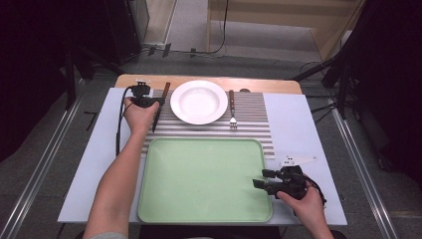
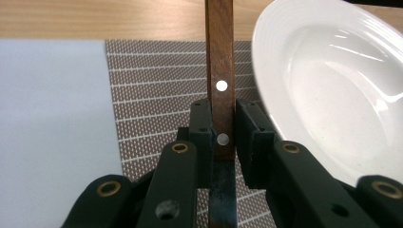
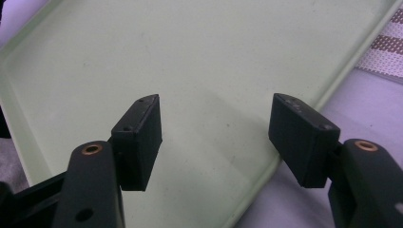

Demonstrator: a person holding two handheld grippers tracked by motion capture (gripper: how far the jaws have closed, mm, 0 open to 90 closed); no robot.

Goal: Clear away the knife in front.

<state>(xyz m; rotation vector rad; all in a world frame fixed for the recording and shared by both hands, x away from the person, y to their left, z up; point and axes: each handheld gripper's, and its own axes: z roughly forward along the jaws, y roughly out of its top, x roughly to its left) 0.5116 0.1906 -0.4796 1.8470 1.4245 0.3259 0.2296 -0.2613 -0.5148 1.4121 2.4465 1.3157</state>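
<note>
A knife (image 1: 165,90) with a brown wooden handle (image 2: 219,57) and a dark blade lies along the left side of a white deep plate (image 1: 199,101) on a striped placemat (image 1: 254,114). My left gripper (image 1: 149,102) is shut on the knife, with the pads (image 2: 202,126) pressing the handle's lower end just above the blade. The plate (image 2: 332,85) is close on the right of that gripper. My right gripper (image 1: 259,181) hovers open over the right edge of the green tray (image 1: 204,179), with nothing between its fingers (image 3: 142,137).
A fork (image 1: 232,108) with a wooden handle lies right of the plate on the placemat (image 2: 157,85). The tray (image 3: 214,57) holds nothing and takes up the near middle of the white-covered table (image 1: 298,124). A wooden strip runs along the far edge.
</note>
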